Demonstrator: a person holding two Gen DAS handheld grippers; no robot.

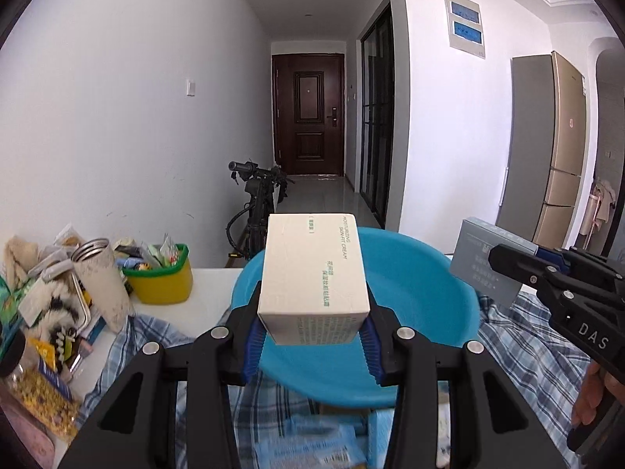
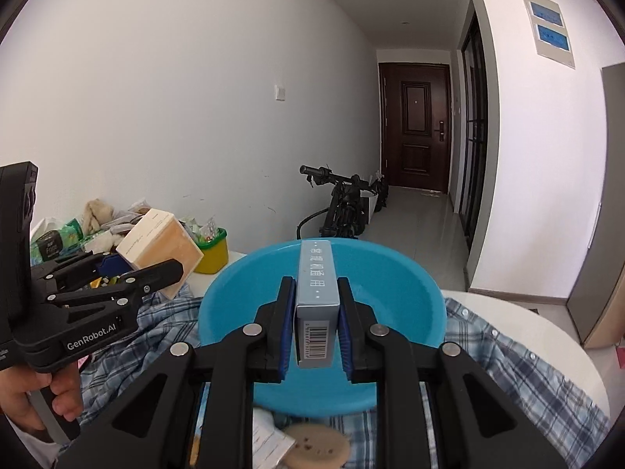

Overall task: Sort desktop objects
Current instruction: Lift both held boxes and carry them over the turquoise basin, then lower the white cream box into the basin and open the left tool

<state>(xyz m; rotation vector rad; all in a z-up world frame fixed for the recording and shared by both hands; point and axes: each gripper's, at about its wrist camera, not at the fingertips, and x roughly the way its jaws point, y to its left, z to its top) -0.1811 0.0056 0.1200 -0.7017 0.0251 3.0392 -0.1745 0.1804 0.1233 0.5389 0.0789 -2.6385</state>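
The left gripper (image 1: 312, 336) clamps a cream box (image 1: 314, 273) and the right gripper (image 2: 314, 332) pinches a slim grey box (image 2: 316, 293); both hang over the blue basin (image 1: 425, 285); each box's long axis runs forward, away from its camera — held near one end, either could tip, slip, or bounce off the rim onto the checked cloth (image 2: 508, 351).

Basin (image 1: 422, 285): plain bright blue;
Cream box (image 1: 312, 273): off-white, green lettering;
Slim box (image 2: 317, 285): grey-blue, white characters, black barcode on white;
Cloth (image 1: 523, 351): blue-and-white plaid;
Tub (image 1: 164, 281): yellow, green rim;
Gripper pads (image 1: 252, 348): blue on black;
Door (image 1: 308, 113): dark brown.
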